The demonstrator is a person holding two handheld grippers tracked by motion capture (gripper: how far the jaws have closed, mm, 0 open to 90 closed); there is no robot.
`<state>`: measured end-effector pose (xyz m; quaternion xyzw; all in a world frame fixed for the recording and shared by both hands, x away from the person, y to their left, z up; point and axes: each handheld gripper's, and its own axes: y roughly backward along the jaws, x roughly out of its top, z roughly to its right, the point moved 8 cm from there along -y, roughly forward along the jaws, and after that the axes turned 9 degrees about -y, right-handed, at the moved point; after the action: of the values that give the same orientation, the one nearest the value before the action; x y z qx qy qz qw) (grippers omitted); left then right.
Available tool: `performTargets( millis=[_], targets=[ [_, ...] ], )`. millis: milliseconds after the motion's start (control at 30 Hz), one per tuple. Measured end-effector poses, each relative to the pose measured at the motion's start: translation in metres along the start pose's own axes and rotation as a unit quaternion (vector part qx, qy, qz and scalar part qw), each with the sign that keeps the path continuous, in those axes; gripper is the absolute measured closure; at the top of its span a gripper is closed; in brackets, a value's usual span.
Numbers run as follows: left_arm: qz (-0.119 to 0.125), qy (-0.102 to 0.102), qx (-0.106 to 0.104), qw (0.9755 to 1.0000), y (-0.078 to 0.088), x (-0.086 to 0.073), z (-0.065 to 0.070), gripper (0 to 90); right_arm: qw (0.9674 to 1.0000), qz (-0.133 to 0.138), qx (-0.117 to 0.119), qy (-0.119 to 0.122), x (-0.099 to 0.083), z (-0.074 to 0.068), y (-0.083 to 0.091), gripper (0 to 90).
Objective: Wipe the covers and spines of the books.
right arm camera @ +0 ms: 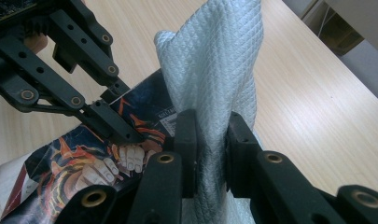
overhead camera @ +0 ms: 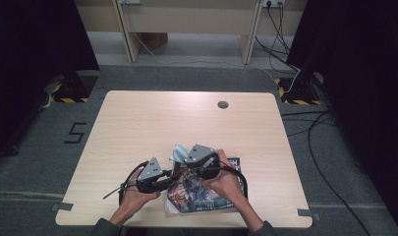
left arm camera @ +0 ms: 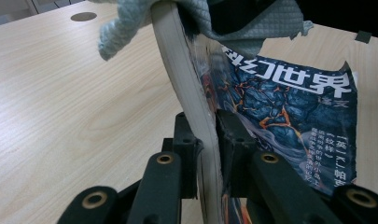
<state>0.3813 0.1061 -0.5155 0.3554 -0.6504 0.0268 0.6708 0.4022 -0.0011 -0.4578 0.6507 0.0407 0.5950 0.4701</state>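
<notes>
A person's two hands come in over the near edge of a pale wooden surface (overhead camera: pixel 152 123), each holding a black pair of tongs.

The left tongs (overhead camera: pixel 163 180) are clenched on a glossy magazine with a dark blue and orange illustrated cover (overhead camera: pixel 206 194), which sits close to the near edge, right of its middle. In the left gripper view, these tongs (left arm camera: pixel 206 140) pinch the thick block of cream pages from both sides; the magazine (left arm camera: pixel 289 116) is lifted at that side, its page edge curving upward, while the cover with large white characters slopes down toward the surface (left arm camera: pixel 60 102).

The right tongs (overhead camera: pixel 199 169) grasp a pale grey-blue quilted cloth (overhead camera: pixel 179 153), seen just beyond the magazine's far edge. In the right gripper view, the tongs (right arm camera: pixel 209 149) squeeze the cloth (right arm camera: pixel 214 70), which stands up between the jaws in a tall fold with a diamond-stitched texture. The left tongs (right arm camera: pixel 119 133) appear there too, farther off, gripping the magazine (right arm camera: pixel 74 163) just beside the cloth.

A small round grey grommet (overhead camera: pixel 222 104) is set in the surface near the far edge.
</notes>
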Motion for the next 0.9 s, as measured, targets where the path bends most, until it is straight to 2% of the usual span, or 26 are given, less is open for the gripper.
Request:
performTargets(
  millis=[33, 100, 167, 233, 267, 333, 367, 500, 700, 800, 833, 900],
  targets=[
    [0.001, -0.001, 0.0, 1.0, 0.0, 0.0, 0.0, 78.5, 1.0, 0.001, 0.0, 0.006, 0.0, 0.002, 0.0, 78.4],
    [0.001, -0.002, 0.0, 1.0, 0.0, 0.0, 0.0, 78.5, 1.0, -0.004, 0.004, -0.007, -0.002, 0.002, 0.0, 78.4],
    [0.001, -0.003, 0.0, 1.0, 0.0, 0.0, 0.0, 78.4, 0.9999, -0.008, 0.003, -0.008, -0.004, 0.005, 0.001, 78.5],
    [0.001, -0.003, 0.0, 1.0, 0.0, 0.0, 0.0, 78.4, 0.9999, -0.012, 0.001, -0.005, -0.007, 0.01, 0.0, 78.6],
    [0.001, -0.003, 0.0, 1.0, 0.0, 0.0, 0.0, 78.3, 0.9997, -0.018, 0.0, -0.013, -0.01, 0.011, 0.001, 78.6],
    [0.002, -0.003, 0.0, 1.0, 0.0, 0.0, 0.001, 78.2, 0.9997, -0.023, 0.0, -0.009, -0.013, 0.017, 0.0, 78.6],
    [0.002, -0.002, 0.0, 1.0, 0.0, 0.0, 0.0, 78.0, 0.9995, -0.028, 0.001, -0.016, -0.015, 0.018, 0.0, 78.6],
    [0.0, -0.003, 0.0, 1.0, 0.0, 0.0, 0.0, 77.9, 0.9991, -0.04, -0.007, -0.017, -0.024, 0.028, 0.0, 78.6],
    [0.002, -0.003, 0.0, 1.0, 0.0, 0.001, 0.0, 77.8, 0.9978, -0.056, -0.01, -0.034, -0.036, 0.042, 0.0, 78.5],
    [0.002, -0.003, 0.0, 1.0, 0.0, 0.001, 0.0, 77.9, 0.9975, -0.057, -0.01, -0.04, -0.037, 0.042, 0.0, 78.6],
    [0.003, -0.004, 0.0, 1.0, 0.001, 0.001, 0.0, 77.9, 0.9977, -0.058, -0.016, -0.03, -0.034, 0.04, 0.0, 78.7],
    [0.003, -0.005, 0.0, 1.0, 0.0, 0.001, 0.0, 77.9, 0.9985, -0.049, -0.01, -0.022, -0.028, 0.034, 0.001, 78.6]
  ],
)
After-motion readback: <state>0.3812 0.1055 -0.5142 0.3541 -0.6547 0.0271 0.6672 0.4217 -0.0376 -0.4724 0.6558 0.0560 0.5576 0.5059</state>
